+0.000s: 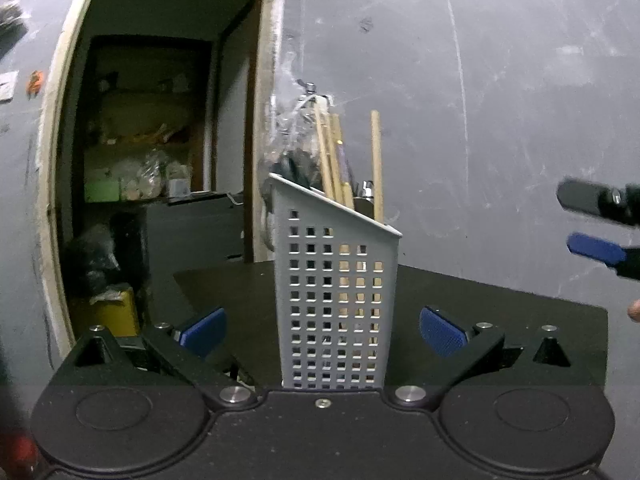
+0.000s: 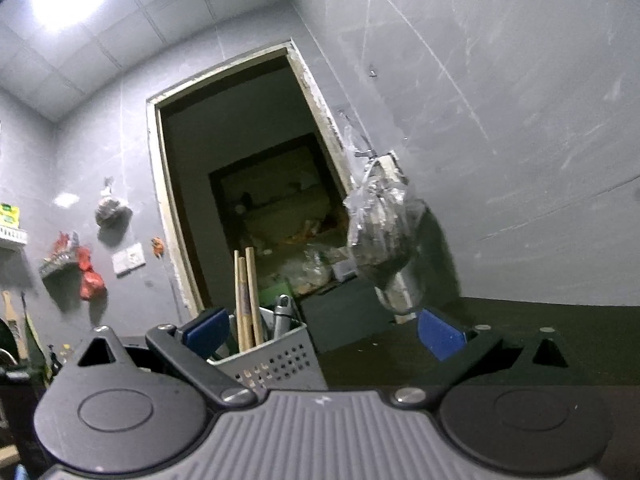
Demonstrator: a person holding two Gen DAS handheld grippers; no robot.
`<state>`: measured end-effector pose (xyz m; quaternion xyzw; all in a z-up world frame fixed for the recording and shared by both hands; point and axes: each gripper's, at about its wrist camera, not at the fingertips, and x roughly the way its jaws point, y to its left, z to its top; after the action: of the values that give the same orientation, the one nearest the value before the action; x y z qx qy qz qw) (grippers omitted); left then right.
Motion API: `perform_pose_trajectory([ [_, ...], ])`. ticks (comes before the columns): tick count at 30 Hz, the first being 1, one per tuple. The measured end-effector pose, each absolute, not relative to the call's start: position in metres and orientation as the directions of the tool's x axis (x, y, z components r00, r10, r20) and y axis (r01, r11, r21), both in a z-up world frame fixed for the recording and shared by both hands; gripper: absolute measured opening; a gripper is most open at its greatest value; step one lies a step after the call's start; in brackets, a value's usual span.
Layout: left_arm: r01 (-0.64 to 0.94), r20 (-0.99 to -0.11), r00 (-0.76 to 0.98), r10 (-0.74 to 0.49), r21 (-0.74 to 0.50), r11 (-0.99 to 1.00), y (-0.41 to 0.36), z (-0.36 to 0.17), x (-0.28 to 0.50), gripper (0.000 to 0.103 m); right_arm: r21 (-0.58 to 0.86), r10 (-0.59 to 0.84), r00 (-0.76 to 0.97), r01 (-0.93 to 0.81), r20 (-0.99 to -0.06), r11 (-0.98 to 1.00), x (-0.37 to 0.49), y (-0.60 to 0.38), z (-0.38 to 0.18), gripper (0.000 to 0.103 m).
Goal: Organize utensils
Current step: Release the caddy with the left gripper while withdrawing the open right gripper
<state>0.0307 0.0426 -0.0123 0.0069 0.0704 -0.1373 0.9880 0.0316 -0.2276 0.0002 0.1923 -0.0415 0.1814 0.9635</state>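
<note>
A grey perforated utensil holder (image 1: 336, 300) stands upright on the black table (image 1: 500, 292). In it are wooden chopsticks (image 1: 376, 160) and a metal utensil (image 1: 366, 192). My left gripper (image 1: 323, 332) is open wide. The holder stands between its blue pads (image 1: 204, 332), and there is a gap on both sides. My right gripper (image 1: 592, 224) shows at the right edge, open and empty. In the right wrist view the right gripper (image 2: 324, 332) is tilted up, with the holder (image 2: 276, 356) and chopsticks (image 2: 248, 296) just behind its left finger.
A clear plastic bag (image 2: 380, 232) hangs from a hook on the grey tiled wall behind the holder. A dark doorway (image 1: 160, 120) opens to the left onto a cluttered storeroom. Bags and a switch (image 2: 128, 258) hang on the far wall. A person's fingertip (image 1: 634, 310) shows at the right edge.
</note>
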Motion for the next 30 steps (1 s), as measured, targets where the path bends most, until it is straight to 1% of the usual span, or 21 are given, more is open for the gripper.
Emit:
perform_pose_trajectory([
  [7,0.226,-0.141,0.963,-0.230,-0.046,0.973,0.055,-0.007,-0.001,0.102,0.338,0.287,0.952,-0.307,0.110,0.890,0.003,-0.231,-0.003,0.103],
  [11,0.208,-0.144,0.967,-0.210,-0.031,0.978,0.060,-0.007,-0.024,0.102,0.332,0.274,0.958,-0.286,0.083,0.899,-0.010,-0.231,-0.003,0.103],
  [14,0.196,-0.164,0.966,-0.199,-0.031,0.980,0.062,-0.005,-0.036,0.102,0.310,0.266,0.964,-0.261,0.026,0.914,-0.015,-0.228,-0.002,0.103],
  [16,0.196,-0.179,0.963,-0.203,-0.055,0.979,0.066,-0.004,-0.045,0.102,0.296,0.261,0.965,-0.245,-0.014,0.923,-0.019,-0.224,-0.002,0.103],
  [21,0.180,-0.191,0.963,-0.192,-0.078,0.981,0.074,0.001,-0.066,0.102,0.257,0.252,0.966,-0.229,-0.061,0.939,-0.031,-0.213,-0.002,0.103],
  [26,0.157,-0.180,0.969,-0.169,-0.080,0.984,0.075,0.007,-0.085,0.102,0.233,0.240,0.967,-0.215,-0.085,0.948,-0.046,-0.207,0.003,0.103],
  [30,0.138,-0.173,0.973,-0.150,-0.079,0.987,0.074,0.009,-0.096,0.102,0.178,0.195,0.968,-0.166,-0.157,0.970,-0.054,-0.195,0.008,0.103],
])
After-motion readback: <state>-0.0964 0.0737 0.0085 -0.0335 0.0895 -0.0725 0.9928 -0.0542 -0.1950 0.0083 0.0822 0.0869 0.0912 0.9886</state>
